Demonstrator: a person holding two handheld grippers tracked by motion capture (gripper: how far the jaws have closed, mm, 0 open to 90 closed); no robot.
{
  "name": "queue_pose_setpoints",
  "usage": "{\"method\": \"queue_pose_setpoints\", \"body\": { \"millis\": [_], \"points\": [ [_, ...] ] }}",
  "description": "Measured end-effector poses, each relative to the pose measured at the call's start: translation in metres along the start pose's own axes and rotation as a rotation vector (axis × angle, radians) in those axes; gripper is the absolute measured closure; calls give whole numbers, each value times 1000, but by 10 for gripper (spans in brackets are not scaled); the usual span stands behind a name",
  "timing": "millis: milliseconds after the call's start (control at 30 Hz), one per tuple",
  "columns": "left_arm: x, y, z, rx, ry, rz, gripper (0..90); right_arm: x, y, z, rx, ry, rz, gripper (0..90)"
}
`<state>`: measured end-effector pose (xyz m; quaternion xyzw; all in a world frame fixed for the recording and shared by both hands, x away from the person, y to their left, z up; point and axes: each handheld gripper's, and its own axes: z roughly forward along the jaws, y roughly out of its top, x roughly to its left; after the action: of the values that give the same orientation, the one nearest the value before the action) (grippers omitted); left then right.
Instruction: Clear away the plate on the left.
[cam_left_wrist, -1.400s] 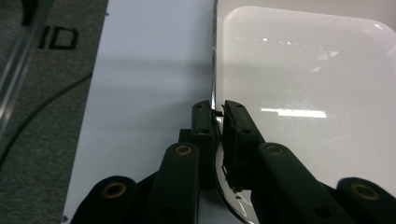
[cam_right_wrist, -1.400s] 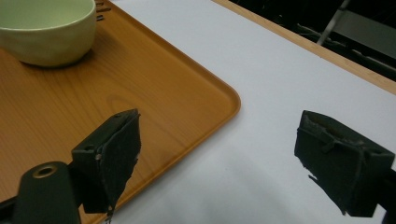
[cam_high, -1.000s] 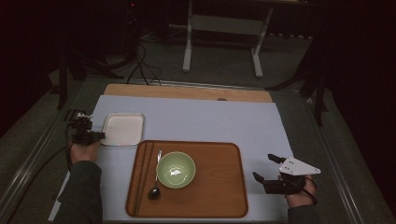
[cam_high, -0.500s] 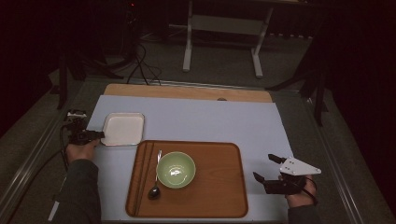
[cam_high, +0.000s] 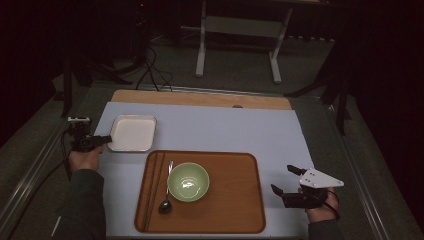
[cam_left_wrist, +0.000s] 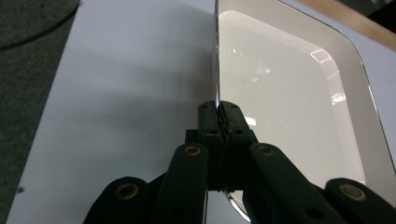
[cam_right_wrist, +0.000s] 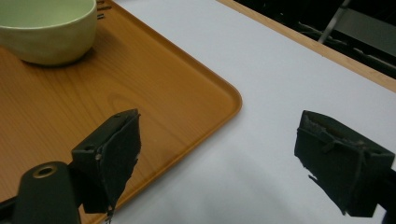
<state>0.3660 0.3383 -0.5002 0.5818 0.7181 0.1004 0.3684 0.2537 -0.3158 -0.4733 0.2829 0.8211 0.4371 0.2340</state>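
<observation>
a: white enamel-looking square tray (cam_high: 132, 133) sits on the pale blue surface (cam_high: 210, 127), far left, just beyond the wooden tray (cam_high: 230, 200). my left hand-held gripper (cam_high: 95, 142) has its jaws pressed together on the tray's near-left rim (cam_left_wrist: 217, 93); in the left gripper view the rim edge runs straight into the pinch.

b: depth of bite?

a: shallow, i judge. only the lip is between the pads. for the step in hand, moving this tray, i'd keep the pinch firm and slide or lift low and level, since a one-edge hold could let the far side droop or pivot.

b: direction?

a: can't tell from here. if it goes toward the wooden tray, the raised wooden edge is the thing to clear. green bowl (cam_high: 188, 181), spoon (cam_high: 166, 196) and chopsticks (cam_high: 152, 190) lie on its left half, so the open right half looks safer.

b: hand pose?

a: left hand (cam_high: 86, 159) low at the surface's left edge, forearm in from below, gripper pointing right into the tray's side. right hand-held gripper (cam_high: 289, 181) rests spread wide, holding nothing, just beside the wooden tray's right edge (cam_right_wrist: 224, 116), jaws aimed toward it. right hand (cam_high: 320, 207) is near the surface's front right corner.
</observation>
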Motion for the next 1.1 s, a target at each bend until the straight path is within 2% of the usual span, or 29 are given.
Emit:
{"method": "queue_pose_setpoints", "body": {
  "millis": [333, 700, 1100],
  "points": [
    [-26, 11, -16, -43, -70, 83, 895, 0, 0, 0, -2, 0, 0, 141],
    [-48, 16, -25, -50, -128, 155, 895, 0, 0, 0, -2, -1, -1, 141],
    [-79, 21, -32, -60, -209, 257, 895, 0, 0, 0, -3, -1, 0, 141]
  ]
}}
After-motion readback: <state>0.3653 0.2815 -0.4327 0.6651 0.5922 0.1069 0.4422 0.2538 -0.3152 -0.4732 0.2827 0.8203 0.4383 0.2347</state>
